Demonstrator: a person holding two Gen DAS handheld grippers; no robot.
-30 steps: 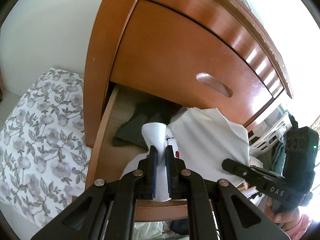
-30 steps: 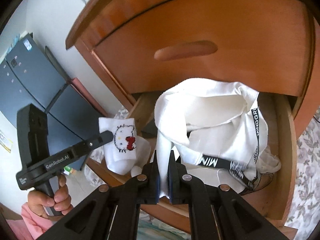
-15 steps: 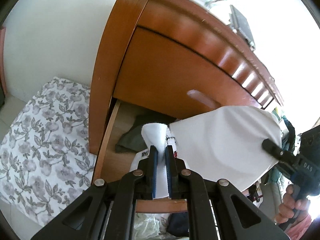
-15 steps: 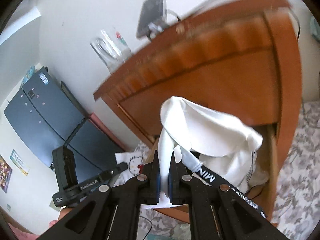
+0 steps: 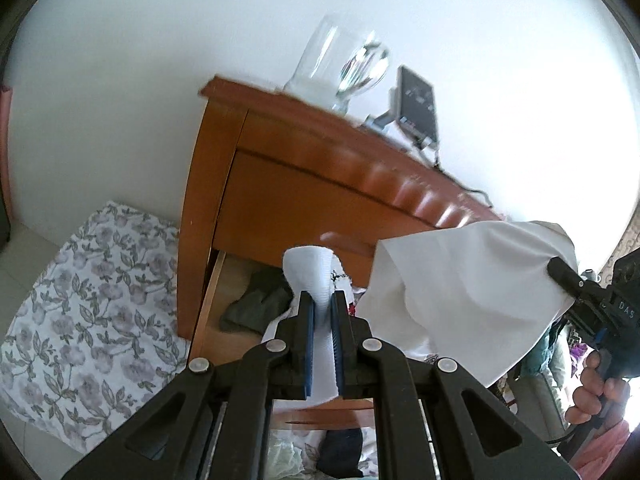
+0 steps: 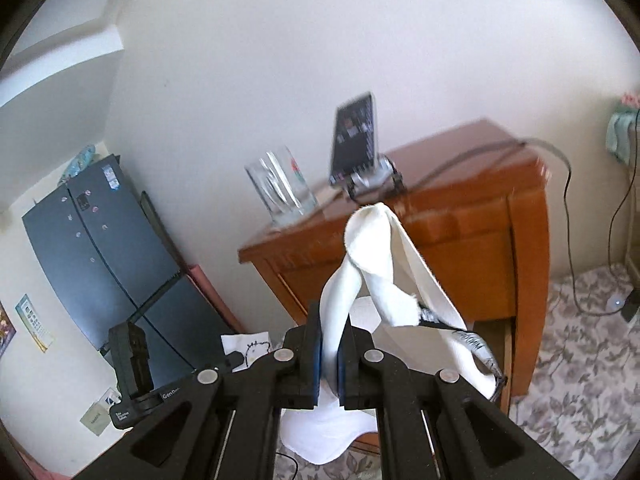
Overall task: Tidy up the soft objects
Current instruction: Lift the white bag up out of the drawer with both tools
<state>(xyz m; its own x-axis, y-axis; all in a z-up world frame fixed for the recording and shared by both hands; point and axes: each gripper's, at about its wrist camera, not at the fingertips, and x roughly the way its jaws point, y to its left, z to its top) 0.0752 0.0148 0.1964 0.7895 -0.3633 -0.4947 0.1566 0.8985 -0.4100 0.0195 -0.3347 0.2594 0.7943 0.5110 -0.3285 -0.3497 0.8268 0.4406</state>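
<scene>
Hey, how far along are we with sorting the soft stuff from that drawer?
Done: nothing visibly sorted yet. In hand: the left claw is shut on a white sock, and the right claw is shut on a white cloth bag, both lifted in front of the open drawer. Left: a dark garment lies in the drawer, and both held pieces need putting somewhere.
</scene>
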